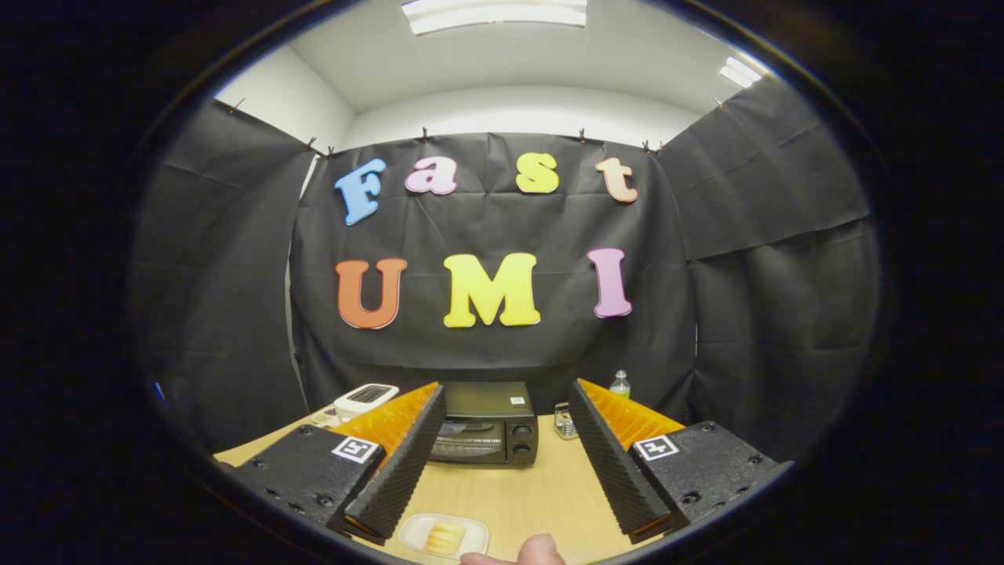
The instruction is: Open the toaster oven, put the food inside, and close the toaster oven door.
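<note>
While my gripper (506,408) hangs above the table, I see its two fingers (400,463) spread wide apart in the lower part of the frame, with nothing held between them and neither pad touching anything. Each finger shows a ribbed inner face, and each finger base carries a small square marker (358,450).

Low in the frame between the fingers, close to me, a small pale plate (409,530) sits on the wooden table (518,490), and on it lies the food (445,537), a yellowish ridged piece. Just right of the plate, at the very bottom centre, a person's fingertip (533,551) pokes into view.

Beyond the fingers, at the far side of the table and a little left of centre, stands the toaster oven (485,424). It is black, its glass door is shut, and two round knobs sit one above the other on its right side. A small white sticker sits on its top.

To the right of the oven, partly behind my right finger, is a small shiny metal object (563,422) that I cannot identify. Farther back on that side stands a clear bottle (620,384) with a green cap. Left of the oven, behind my left finger, lies a white device (365,399) with a dark panel.
</note>
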### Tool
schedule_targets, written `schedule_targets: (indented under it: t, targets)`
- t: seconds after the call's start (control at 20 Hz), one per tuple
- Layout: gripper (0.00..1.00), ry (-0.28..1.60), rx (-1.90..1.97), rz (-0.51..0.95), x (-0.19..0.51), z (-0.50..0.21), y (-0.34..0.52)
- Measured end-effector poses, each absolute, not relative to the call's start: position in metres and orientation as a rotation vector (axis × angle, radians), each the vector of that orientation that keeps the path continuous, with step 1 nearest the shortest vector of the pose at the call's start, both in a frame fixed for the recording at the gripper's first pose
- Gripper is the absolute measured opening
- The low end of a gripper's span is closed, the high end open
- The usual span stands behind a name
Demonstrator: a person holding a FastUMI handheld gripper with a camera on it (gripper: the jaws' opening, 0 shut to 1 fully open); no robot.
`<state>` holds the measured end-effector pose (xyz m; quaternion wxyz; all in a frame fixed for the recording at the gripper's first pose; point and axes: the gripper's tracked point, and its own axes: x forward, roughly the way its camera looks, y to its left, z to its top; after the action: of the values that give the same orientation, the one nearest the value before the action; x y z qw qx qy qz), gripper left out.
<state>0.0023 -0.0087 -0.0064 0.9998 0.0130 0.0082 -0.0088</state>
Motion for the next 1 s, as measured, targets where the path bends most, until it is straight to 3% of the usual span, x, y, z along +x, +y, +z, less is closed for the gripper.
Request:
schedule_targets:
  t: [0.5,1.0]
  targets:
    - [1.0,0.038,0.015,-0.008,0.024,-0.009,-0.001]
    - [1.0,0.068,0.008,0.061,0.133,-0.018,0.05]
